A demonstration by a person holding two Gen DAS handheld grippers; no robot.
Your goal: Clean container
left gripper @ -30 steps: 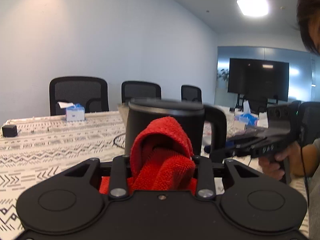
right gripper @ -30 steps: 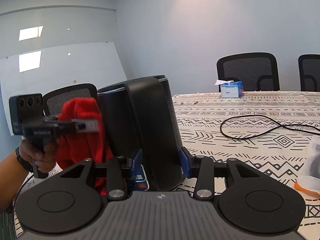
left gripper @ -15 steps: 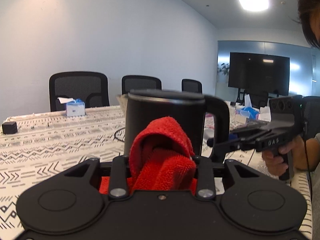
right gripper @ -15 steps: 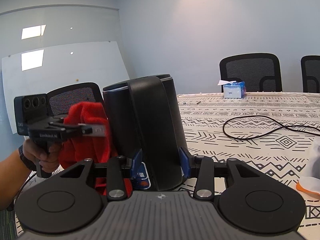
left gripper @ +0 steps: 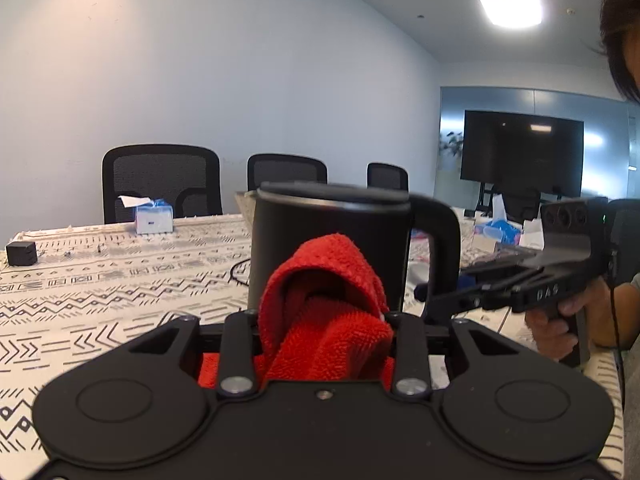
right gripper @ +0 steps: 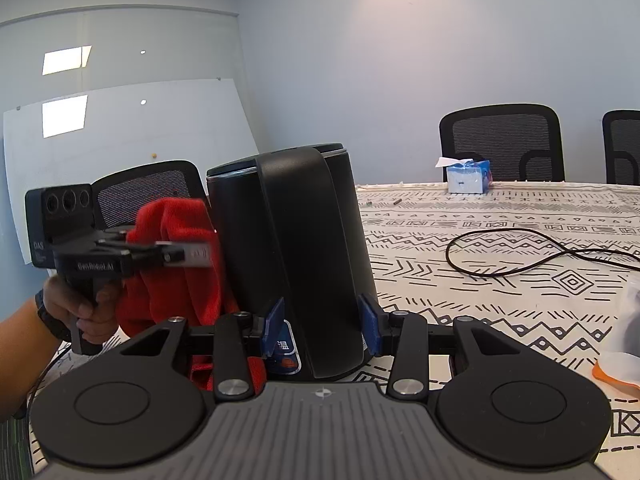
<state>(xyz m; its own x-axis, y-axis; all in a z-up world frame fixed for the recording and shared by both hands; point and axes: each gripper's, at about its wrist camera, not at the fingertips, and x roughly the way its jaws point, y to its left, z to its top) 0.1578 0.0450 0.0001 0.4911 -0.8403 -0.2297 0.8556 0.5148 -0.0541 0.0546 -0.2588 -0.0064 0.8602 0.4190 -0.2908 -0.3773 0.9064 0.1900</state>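
A black electric kettle (right gripper: pixel 296 264) stands on the patterned table, lid shut. My right gripper (right gripper: pixel 322 322) is shut on its handle, with a blue pad (right gripper: pixel 274 320) on each side. In the left wrist view the kettle (left gripper: pixel 332 240) is straight ahead, and the right gripper (left gripper: pixel 424 292) reaches in from the right at the handle. My left gripper (left gripper: pixel 324 316) is shut on a bunched red cloth (left gripper: pixel 320 280). The red cloth (right gripper: pixel 172 264) rests against the kettle's side opposite the handle. The left fingertips are hidden by the cloth.
A black cable (right gripper: pixel 520 252) loops on the tablecloth (right gripper: pixel 480 312) to the right of the kettle. A tissue box (left gripper: pixel 154 218) and a small black cube (left gripper: pixel 22 253) sit at the far edge. Office chairs line the far side. A clear bag (right gripper: pixel 624 344) lies at the right.
The left gripper and its red cloth have shifted slightly up and along the kettle's side. The right gripper keeps its hold on the handle and has not moved.
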